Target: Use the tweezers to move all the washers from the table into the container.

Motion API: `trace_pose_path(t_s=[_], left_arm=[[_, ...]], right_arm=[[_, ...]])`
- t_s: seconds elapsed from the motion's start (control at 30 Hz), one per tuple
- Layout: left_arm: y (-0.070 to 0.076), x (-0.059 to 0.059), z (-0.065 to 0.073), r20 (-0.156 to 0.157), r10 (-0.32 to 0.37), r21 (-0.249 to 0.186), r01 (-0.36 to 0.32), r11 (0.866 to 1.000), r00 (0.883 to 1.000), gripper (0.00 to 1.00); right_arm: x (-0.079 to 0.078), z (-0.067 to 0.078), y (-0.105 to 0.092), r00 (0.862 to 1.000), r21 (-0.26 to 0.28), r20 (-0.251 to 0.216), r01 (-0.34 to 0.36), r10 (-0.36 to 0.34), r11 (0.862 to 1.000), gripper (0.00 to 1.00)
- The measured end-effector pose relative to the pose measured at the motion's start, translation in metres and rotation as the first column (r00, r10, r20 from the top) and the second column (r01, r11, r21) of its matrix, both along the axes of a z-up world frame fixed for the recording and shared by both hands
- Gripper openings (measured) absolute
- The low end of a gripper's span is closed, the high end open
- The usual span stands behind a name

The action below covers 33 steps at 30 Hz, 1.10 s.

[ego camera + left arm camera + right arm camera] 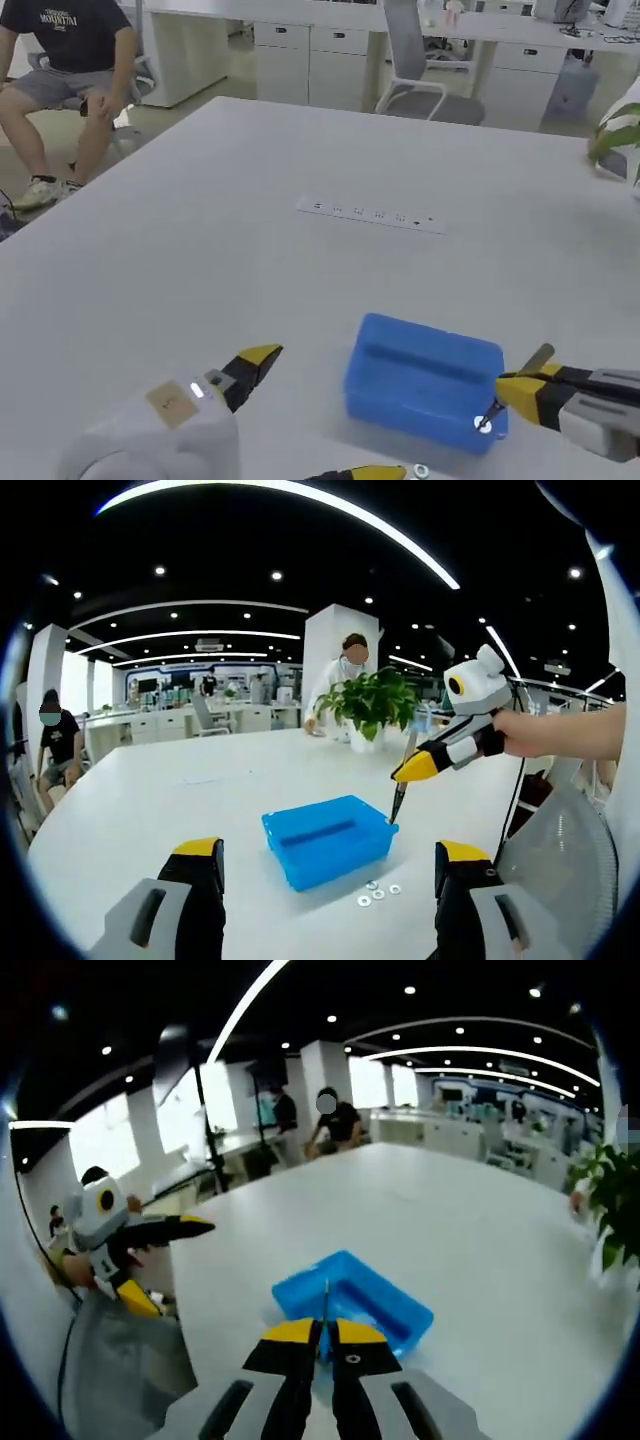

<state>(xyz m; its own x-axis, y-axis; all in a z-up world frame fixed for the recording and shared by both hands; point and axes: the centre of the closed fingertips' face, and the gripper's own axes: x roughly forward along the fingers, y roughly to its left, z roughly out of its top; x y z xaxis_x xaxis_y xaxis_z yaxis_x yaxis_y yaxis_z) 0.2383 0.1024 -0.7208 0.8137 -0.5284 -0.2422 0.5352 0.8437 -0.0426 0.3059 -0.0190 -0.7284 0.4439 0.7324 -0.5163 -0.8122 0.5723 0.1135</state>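
Right tongs (322, 1332) clamped on slim metal tweezers (325, 1305), tip at lower-right corner of blue plastic container (425, 375); left tongs (330, 850) spread wide, empty; small silver washers (378, 892) on white surface (200, 260), bottom centre.

White power strip (370, 214), potted plant (372, 705), seated person (75, 60)

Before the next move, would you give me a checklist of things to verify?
1. Right gripper shut on tweezers: ok.
2. Washer held at the tweezer tips: ok, it seems.
3. Tips inside the rim of the blue container: cannot tell; they sit at its corner.
4. Left gripper open, apart from the container: ok.
5. Table cleared of washers: not ok; three washers lie beside the container.
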Motion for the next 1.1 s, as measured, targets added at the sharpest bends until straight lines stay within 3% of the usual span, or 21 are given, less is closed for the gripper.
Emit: trace_pose_path(t_s=[0.1,0.33,0.37,0.43,0.47,0.5,0.67,0.87,1.1], left_arm=[[0.001,0.001,0.002,0.01,0.008,-0.012,-0.008,1.0,1.0,0.88],[0.005,0.001,0.0,0.007,0.023,0.012,-0.023,1.0,1.0,0.87],[0.005,0.001,0.002,0.012,0.019,0.002,-0.019,1.0,1.0,0.87],[-0.004,0.0,0.017,0.065,-0.008,-0.092,0.014,0.996,0.998,0.9],[-0.004,0.0,0.02,0.079,-0.011,-0.102,0.019,0.995,0.997,0.9],[-0.002,-0.001,0.018,0.072,-0.006,-0.086,0.012,0.996,0.997,0.91],[0.002,0.001,0.016,0.051,0.01,-0.105,-0.004,0.994,0.999,0.9],[0.005,0.002,0.018,0.049,0.029,-0.141,-0.021,0.99,0.998,0.88],[0.004,0.002,0.017,0.04,0.031,-0.142,-0.025,0.99,0.999,0.87]], right_arm=[[0.013,-0.003,0.002,1.0,-0.001,0.003,0.011,-0.011,1.0,0.02],[0.037,-0.024,0.005,0.998,0.003,-0.03,0.047,-0.047,0.999,0.02],[0.038,-0.025,0.005,0.998,0.001,-0.031,0.047,-0.047,0.999,0.02],[0.042,-0.034,0.005,0.998,-0.005,-0.04,0.046,-0.046,0.999,0.02],[0.043,-0.037,0.006,0.998,-0.005,-0.047,0.045,-0.045,0.999,0.02],[0.045,-0.041,0.006,0.998,-0.011,-0.053,0.042,-0.043,0.999,0.02],[0.053,-0.056,0.004,0.998,-0.053,-0.054,0.041,-0.044,0.998,0.02],[0.057,-0.064,0.004,0.998,-0.069,-0.05,0.03,-0.033,0.997,0.02],[0.057,-0.069,0.002,1.0,-0.099,-0.026,0.011,-0.013,0.995,0.03]])
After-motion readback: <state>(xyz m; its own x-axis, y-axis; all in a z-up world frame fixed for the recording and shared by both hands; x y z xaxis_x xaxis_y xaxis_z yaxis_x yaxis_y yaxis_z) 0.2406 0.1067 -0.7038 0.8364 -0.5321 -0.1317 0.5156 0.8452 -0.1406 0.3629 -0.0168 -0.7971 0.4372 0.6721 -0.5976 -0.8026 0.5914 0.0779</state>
